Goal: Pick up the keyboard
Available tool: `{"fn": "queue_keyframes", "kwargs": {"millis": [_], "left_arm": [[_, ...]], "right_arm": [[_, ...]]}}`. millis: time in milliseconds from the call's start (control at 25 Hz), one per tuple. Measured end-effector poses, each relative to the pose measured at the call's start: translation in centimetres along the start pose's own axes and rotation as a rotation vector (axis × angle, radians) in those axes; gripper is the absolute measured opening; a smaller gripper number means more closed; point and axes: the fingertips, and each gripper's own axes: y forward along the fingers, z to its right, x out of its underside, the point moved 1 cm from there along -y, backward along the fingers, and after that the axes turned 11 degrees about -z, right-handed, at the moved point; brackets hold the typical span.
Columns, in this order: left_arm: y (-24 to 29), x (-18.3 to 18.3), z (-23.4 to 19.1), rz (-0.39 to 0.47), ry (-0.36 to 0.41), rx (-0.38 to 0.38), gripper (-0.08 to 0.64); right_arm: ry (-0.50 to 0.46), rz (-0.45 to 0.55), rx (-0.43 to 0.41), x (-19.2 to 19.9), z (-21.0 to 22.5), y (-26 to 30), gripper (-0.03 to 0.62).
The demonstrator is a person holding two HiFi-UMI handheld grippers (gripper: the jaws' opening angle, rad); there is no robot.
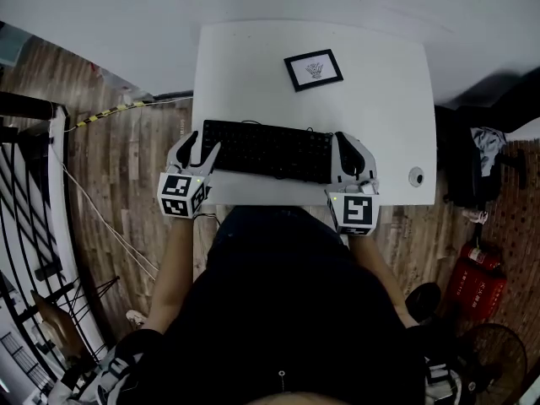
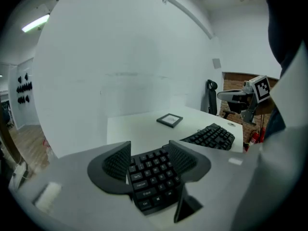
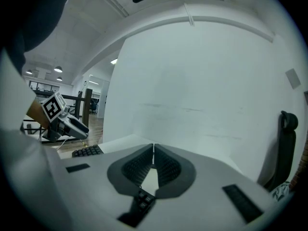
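A black keyboard [image 1: 266, 150] lies across the near part of the white table [image 1: 380, 99]. My left gripper [image 1: 200, 148] is at its left end, jaws open. In the left gripper view the keyboard's [image 2: 154, 177] left end shows between the spread jaws of that gripper [image 2: 149, 158], and the pads stand apart from it. My right gripper [image 1: 350, 142] is over the keyboard's right end, shut with the tips together. In the right gripper view a few keys [image 3: 143, 199] show under the closed gripper [image 3: 153, 150], with nothing between its pads.
A small black picture frame [image 1: 313, 69] lies flat behind the keyboard, and a small round object [image 1: 415, 176] sits near the table's right front corner. A white wall stands behind the table. A red extinguisher [image 1: 477, 281] and dark bags are on the floor at right, and a black rack at left.
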Motion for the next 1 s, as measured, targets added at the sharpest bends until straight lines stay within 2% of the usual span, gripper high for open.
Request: {"fn": "queue_keyframes", "kwargs": {"millis": [160,320,400,640,800,1000], "left_arm": [[2.2,3.0,-1.2,-0.136,-0.011,0.040,0.258],[3.3,4.7,-2.1,-0.223,-0.061,0.081,0.281],[3.6,5.2,-2.2,-0.252,-0.085,0.119,0.312],[4.8,6.4,-1.5,-0.338,-0.151,0.245,0.342],[5.4,7.3,-1.4,-0.408,-0.158,0.266,0.353],[5.9,8.1,-1.6,-0.459,-0.227,0.290,0.354]], "right_arm": [[0.010,-0.044,0.020,0.7,0.2,0.5,0.012],[0.032,-0.068,0.040,0.9,0.6,1.5,0.012],[0.041,-0.076,0.051,1.0,0.6,1.5,0.012],[0.038,-0.090,0.074,1.2,0.0,1.4,0.012],[0.034,-0.104,0.088,1.5,-0.2,1.3,0.012],[0.028,-0.109,0.101,1.9,-0.5,0.7,0.012]]}}
